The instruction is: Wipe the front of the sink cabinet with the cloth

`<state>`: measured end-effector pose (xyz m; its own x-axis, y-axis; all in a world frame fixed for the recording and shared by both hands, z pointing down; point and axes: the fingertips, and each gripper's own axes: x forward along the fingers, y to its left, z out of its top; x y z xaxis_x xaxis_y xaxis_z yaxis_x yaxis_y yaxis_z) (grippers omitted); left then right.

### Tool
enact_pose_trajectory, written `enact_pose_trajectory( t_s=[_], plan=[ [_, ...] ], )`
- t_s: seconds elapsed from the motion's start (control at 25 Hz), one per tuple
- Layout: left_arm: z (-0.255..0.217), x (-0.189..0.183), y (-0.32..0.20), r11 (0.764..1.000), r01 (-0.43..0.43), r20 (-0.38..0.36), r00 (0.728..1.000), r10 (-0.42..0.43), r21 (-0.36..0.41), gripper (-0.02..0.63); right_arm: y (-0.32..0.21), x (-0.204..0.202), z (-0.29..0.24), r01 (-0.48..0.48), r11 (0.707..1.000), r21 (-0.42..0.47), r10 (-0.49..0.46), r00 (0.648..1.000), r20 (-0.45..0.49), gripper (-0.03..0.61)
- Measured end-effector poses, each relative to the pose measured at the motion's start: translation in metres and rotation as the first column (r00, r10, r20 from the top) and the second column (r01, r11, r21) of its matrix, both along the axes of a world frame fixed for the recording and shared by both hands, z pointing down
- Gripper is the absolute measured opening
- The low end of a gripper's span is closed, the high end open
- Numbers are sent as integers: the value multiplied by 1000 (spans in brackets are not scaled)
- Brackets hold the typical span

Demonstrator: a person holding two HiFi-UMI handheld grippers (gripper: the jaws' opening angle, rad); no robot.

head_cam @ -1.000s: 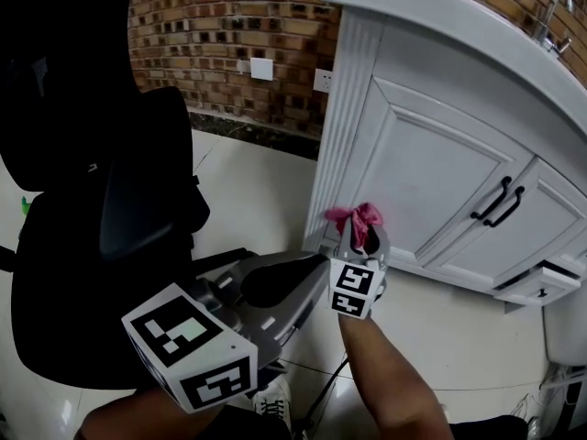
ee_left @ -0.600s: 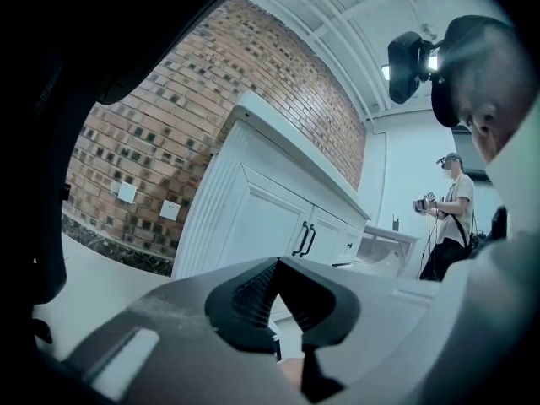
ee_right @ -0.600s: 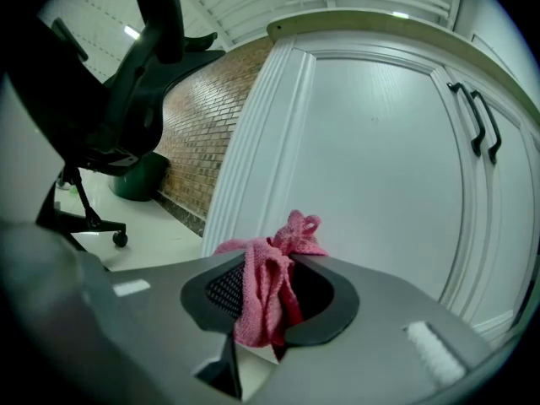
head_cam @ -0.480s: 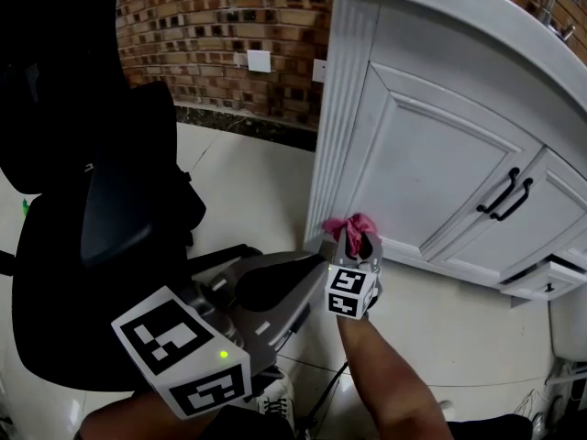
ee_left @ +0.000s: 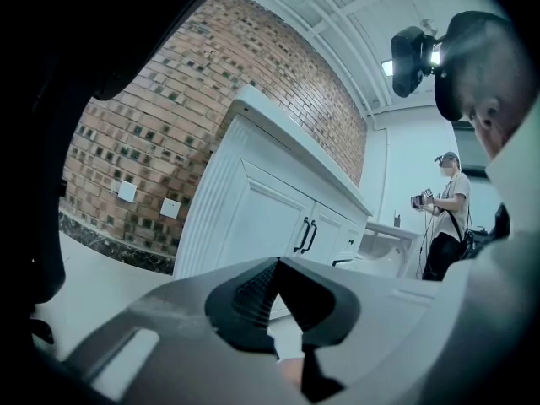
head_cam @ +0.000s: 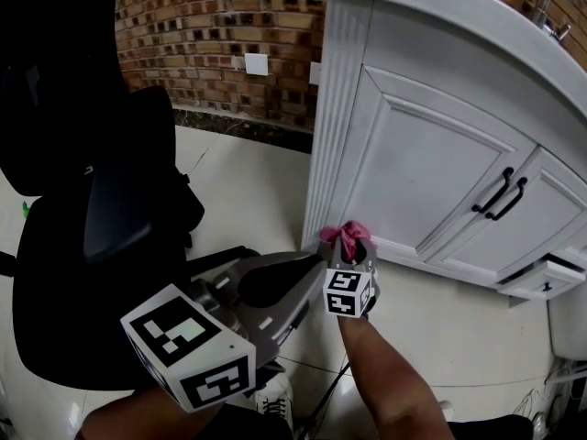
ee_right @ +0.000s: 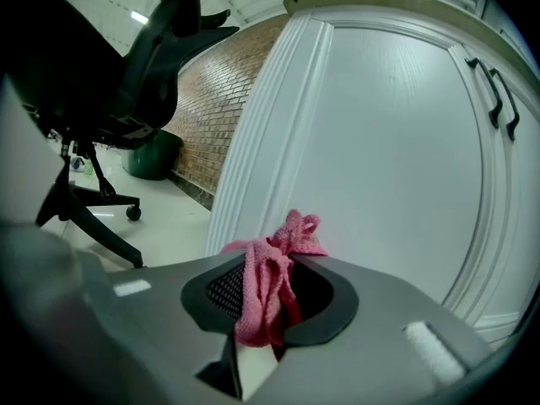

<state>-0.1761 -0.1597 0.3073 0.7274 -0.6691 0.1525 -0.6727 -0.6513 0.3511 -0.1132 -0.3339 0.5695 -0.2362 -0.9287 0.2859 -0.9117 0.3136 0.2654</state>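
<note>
While the right gripper (ee_right: 272,270) pinches the pink cloth (ee_right: 263,289) between closed jaws, low at the left end of the sink cabinet (head_cam: 417,168) front, the left gripper (ee_left: 275,264) hangs nearer, jaws together on nothing, beside a black chair (head_cam: 101,209).

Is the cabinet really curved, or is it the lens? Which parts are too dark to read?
The lens: head view, the cabinet bows along its top edge; right gripper view, its door frame bends, the cloth is sharp; left gripper view, the left side is black; head view, the chair shows little detail.
</note>
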Motion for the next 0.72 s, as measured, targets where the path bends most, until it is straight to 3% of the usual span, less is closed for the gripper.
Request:
enact_pose_trajectory(
  t_s=[0.2,0.32,0.44,0.6,0.72],
  plan=[
    [-3,2,-1,1000,13,8,1000,-13,8,6,1,2,-2,73,987,-144,-59,994,96,87],
    [-16,8,5,1000,23,-40,999,-23,7,6,11,5,-14,149,968,-203,-115,979,169,84],
    [-30,21,14,1000,14,-81,997,-13,7,6,29,14,-34,198,954,-224,-158,970,184,83],
    [-32,45,12,998,1,1,1000,-1,64,6,53,41,-77,221,947,-234,-152,948,280,84],
    [-31,60,8,998,-1,29,1000,-1,61,6,73,67,-122,232,947,-221,-135,915,381,84]
  ],
)
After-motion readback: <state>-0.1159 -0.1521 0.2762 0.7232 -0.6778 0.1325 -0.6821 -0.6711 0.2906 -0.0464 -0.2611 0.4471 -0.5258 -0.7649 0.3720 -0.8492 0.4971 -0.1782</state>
